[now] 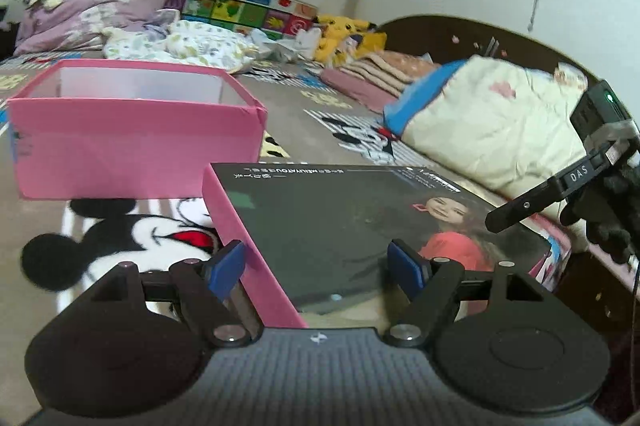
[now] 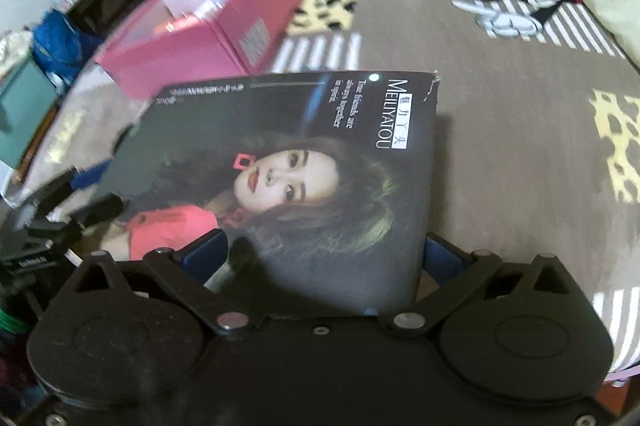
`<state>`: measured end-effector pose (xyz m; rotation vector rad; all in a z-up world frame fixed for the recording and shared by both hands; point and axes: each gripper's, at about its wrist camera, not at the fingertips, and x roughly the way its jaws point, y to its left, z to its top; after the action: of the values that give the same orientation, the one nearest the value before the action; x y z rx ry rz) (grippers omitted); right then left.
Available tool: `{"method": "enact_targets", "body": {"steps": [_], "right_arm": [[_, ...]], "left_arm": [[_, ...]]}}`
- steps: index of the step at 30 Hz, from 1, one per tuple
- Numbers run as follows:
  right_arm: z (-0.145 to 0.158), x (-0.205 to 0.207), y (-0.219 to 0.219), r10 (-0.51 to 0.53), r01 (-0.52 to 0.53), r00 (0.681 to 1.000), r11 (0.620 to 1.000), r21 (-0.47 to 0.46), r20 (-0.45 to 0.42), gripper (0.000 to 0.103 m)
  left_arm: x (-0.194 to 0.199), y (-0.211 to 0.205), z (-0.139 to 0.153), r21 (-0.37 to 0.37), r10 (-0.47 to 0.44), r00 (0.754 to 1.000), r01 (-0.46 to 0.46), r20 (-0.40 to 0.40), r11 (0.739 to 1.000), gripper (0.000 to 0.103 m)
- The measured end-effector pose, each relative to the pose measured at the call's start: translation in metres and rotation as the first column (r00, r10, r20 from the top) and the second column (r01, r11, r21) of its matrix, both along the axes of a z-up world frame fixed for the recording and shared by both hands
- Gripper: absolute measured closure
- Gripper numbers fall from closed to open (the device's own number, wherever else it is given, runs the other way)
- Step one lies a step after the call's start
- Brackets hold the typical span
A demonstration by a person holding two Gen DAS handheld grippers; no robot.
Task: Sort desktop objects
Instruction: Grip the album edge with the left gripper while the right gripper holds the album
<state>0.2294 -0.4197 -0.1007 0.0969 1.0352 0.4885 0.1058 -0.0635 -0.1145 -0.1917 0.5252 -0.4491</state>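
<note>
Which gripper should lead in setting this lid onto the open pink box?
Left, probably: the left gripper and right gripper both hold the dark printed pink-sided lid, but the open pink cardboard box sits directly ahead-left of the left one.

Cartoon-print bed, open pink box, bedding

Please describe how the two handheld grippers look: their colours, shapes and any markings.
Both grippers are matte black with two round discs at the base, angled linkage arms with silver pivot screws, and blue pads on the fingers. The left gripper has a ribbed grey centre plate with a small white logo. The right gripper carries a bracket marked "DAS" and a green light.
</note>
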Motion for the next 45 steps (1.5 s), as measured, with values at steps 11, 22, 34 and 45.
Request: {"method": "enact_targets", "body": {"steps": [11,22,34,45], "right_arm": [[0.060,-0.027,0.037,0.065,-0.068,0.979,0.998,0.007,0.191,0.000],[0.091,-0.010,0.093,0.105,-0.113,0.953,0.993,0.013,0.284,0.000],[0.112,0.017,0.156,0.068,-0.079,0.937,0.997,0.017,0.344,0.000],[0.108,0.056,0.211,0.053,-0.058,0.934,0.998,0.005,0.354,0.000]], "left_arm": [[-0.021,0.033,0.047,-0.014,0.084,0.994,-0.084,0.070,0.996,0.026],[-0.010,0.076,0.085,0.025,0.148,0.980,-0.153,0.134,0.988,0.026],[0.029,0.129,0.107,0.056,0.192,0.970,-0.203,0.152,0.978,0.026],[0.083,0.173,0.119,0.085,0.214,0.966,-0.228,0.148,0.970,0.026]]}}
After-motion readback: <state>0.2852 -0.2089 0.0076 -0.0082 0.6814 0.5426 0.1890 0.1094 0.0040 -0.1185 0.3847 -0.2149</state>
